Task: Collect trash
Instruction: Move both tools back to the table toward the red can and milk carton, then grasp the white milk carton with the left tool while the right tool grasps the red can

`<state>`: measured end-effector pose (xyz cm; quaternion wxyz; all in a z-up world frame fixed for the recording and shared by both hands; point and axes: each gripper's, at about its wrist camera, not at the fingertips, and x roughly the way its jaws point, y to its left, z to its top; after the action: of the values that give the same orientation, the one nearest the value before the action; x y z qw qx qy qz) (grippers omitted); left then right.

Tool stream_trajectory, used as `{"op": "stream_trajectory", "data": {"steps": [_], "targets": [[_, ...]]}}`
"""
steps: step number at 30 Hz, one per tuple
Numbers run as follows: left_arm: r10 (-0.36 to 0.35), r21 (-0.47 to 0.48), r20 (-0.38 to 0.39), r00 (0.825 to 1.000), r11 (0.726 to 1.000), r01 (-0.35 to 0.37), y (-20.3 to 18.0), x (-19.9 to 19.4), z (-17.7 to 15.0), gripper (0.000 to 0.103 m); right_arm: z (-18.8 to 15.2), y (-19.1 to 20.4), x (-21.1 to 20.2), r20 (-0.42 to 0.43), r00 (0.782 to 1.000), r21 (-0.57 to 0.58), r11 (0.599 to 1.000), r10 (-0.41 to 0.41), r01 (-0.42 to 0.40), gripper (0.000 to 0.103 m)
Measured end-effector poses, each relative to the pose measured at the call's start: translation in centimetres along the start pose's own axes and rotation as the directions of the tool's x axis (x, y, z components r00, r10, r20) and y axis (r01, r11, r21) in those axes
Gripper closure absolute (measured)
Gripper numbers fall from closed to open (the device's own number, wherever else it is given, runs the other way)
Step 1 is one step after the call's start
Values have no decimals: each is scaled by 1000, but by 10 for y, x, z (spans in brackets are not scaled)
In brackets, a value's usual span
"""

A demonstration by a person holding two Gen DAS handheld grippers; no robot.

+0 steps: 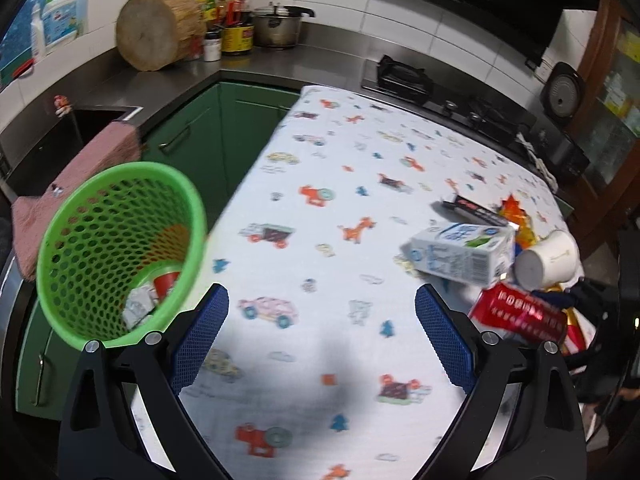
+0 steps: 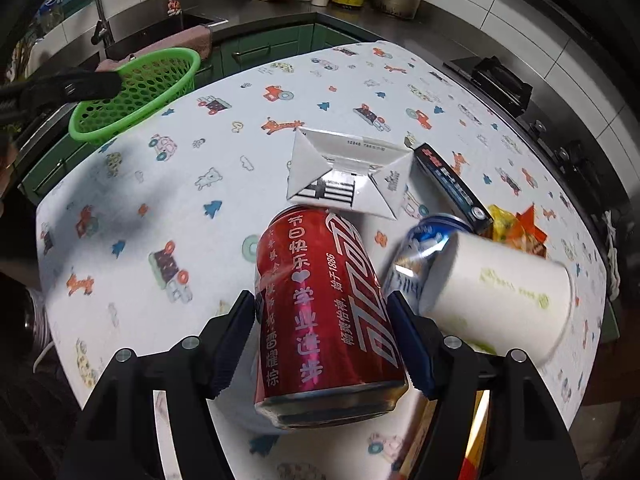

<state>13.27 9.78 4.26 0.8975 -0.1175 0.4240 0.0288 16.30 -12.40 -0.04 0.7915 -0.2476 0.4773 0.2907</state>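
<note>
My right gripper (image 2: 322, 306) is shut on a red soda can (image 2: 324, 300), which lies lengthwise between the blue pads. The can also shows in the left wrist view (image 1: 520, 314). My left gripper (image 1: 322, 300) is open and empty above the patterned tablecloth (image 1: 340, 184). A green mesh basket (image 1: 116, 252) sits at the table's left edge, with some trash inside it. A white milk carton (image 2: 348, 172), a blue can (image 2: 416, 256), a white paper cup (image 2: 500, 300), a dark box (image 2: 452, 184) and an orange wrapper (image 2: 520, 232) lie around the red can.
A steel counter (image 1: 280, 64) runs behind the table with a wooden block (image 1: 156, 28), jars and a pot (image 1: 278, 24). A sink (image 2: 160, 32) with a pink cloth (image 1: 80, 172) is at left. A gas stove (image 1: 460, 108) is at right.
</note>
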Motion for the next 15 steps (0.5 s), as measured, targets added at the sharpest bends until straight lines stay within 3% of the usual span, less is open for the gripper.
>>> {"op": "stream_trajectory", "data": {"steps": [7, 15], "targets": [[-17, 35, -47, 999, 999, 19, -45, 14, 6, 10, -38, -4, -26, 19, 1000, 25, 1000, 12, -12, 37], [-20, 28, -154, 988, 999, 25, -102, 59, 6, 10, -69, -15, -42, 43, 999, 76, 997, 21, -24, 37]]}}
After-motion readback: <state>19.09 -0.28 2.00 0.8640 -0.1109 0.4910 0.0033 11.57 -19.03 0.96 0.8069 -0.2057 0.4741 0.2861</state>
